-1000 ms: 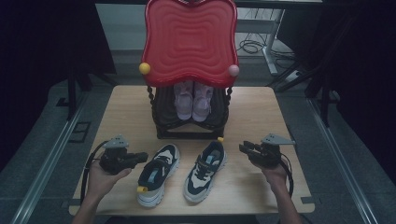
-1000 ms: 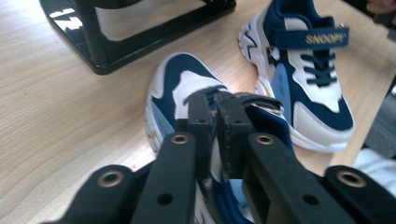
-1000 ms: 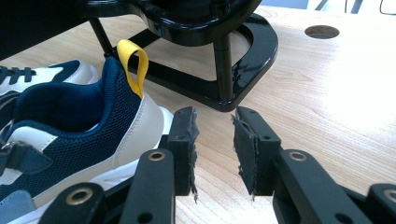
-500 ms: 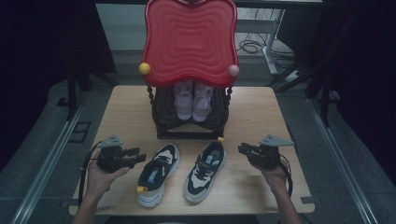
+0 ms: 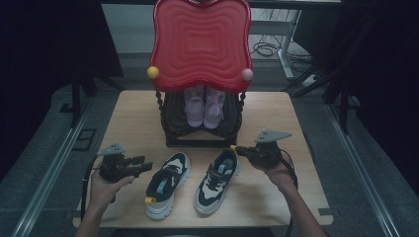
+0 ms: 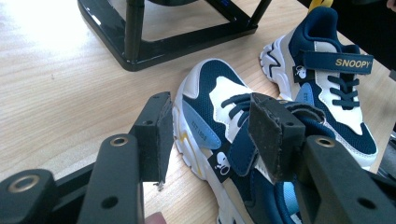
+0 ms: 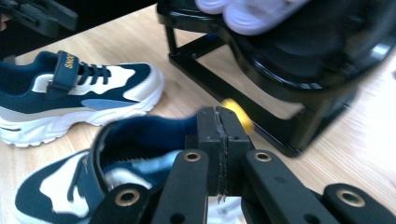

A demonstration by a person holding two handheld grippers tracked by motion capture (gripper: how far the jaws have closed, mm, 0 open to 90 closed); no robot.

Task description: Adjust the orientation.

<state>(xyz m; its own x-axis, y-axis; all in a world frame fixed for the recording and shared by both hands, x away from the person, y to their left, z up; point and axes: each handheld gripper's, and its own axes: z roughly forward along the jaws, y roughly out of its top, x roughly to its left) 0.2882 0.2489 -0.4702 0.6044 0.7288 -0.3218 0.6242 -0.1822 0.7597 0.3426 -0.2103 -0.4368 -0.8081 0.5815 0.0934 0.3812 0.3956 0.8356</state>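
Near the front edge of the tabletop (image 5: 296,148) my left tool (image 5: 141,165) has just been opening, jaws apart and gripping nothing, the left sneaker (image 5: 167,185) just beside their tips. My right tool (image 5: 237,149) has just been closing and its jaws now meet, pinching nothing I can make out, right at the heel of the right sneaker (image 5: 217,180). Farther back, mid-tabletop, a black rack (image 5: 200,131) holds pink shoes (image 5: 203,106) under a red tray (image 5: 200,42)

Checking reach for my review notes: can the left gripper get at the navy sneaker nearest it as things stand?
Probably yes. The left gripper has its jaws apart, pointing at the left sneaker, with only bare table between them.
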